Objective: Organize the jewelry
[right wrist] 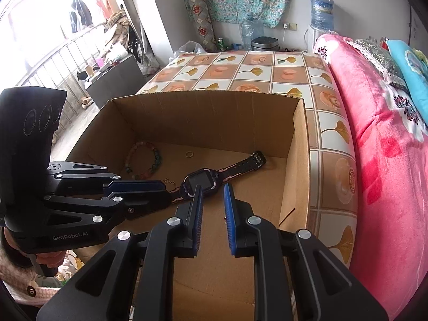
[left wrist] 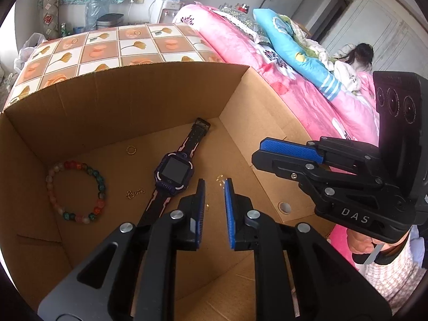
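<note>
An open cardboard box (left wrist: 107, 101) holds the jewelry on its floor. A multicoloured bead bracelet (left wrist: 76, 191) lies at the left, with a gold ring (left wrist: 131, 150) behind it and a small gold chain (left wrist: 135, 194) beside it. A dark purple watch (left wrist: 174, 171) lies diagonally in the middle. A tiny gold piece (left wrist: 220, 179) sits just past my left gripper (left wrist: 214, 187), which hangs over the box, open a little with nothing between its blue pads. My right gripper (right wrist: 213, 190) hovers above the watch (right wrist: 203, 179), also narrowly open and empty. Each gripper shows in the other's view, side by side.
The box stands on a table with a flower-tile cloth (right wrist: 267, 72). A bed with a pink blanket (right wrist: 374, 133) runs along the right, and a person (left wrist: 361, 53) lies on it. A water dispenser (right wrist: 321, 21) and bins stand at the back wall.
</note>
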